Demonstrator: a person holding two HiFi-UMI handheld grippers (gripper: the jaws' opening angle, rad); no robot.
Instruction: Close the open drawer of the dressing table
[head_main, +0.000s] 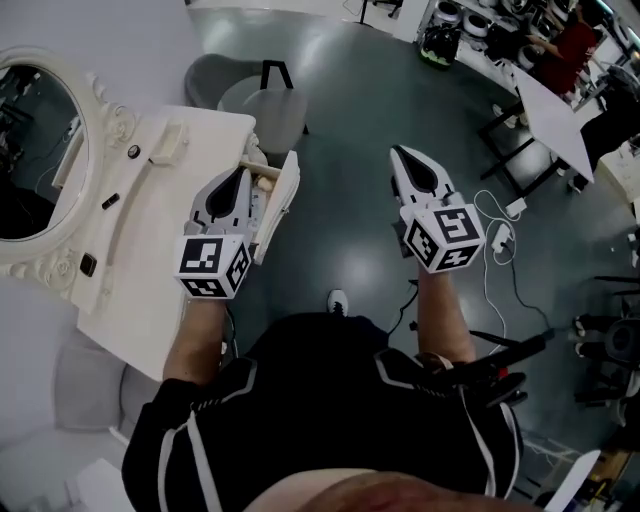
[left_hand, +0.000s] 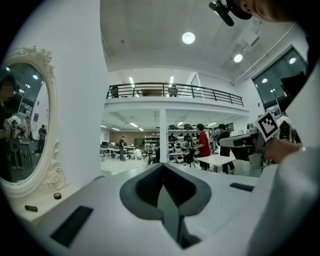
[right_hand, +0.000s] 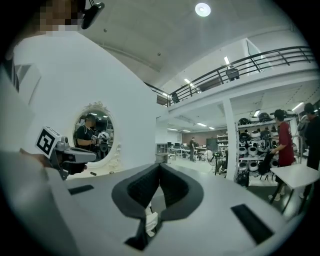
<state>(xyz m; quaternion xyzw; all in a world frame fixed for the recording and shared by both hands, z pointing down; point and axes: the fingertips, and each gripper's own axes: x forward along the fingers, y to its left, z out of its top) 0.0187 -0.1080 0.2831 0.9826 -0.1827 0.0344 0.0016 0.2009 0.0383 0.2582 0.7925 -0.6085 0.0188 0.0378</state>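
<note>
Closing the drawer (head_main: 281, 198) likely goes best with a flat push on the middle of its front, straight toward the white surface (head_main: 150, 270), so it slides in square rather than skewing; anything loose inside should sit below the rim first. The left tool (head_main: 243, 175) is clenched with nothing between its jaws, and the open drawer lies just beneath it and to its right, the front close beside its flank. The right tool (head_main: 400, 155), also clenched and empty, hangs over the floor (head_main: 350, 120), with the drawer well apart to its left, outer face turned toward it
</note>
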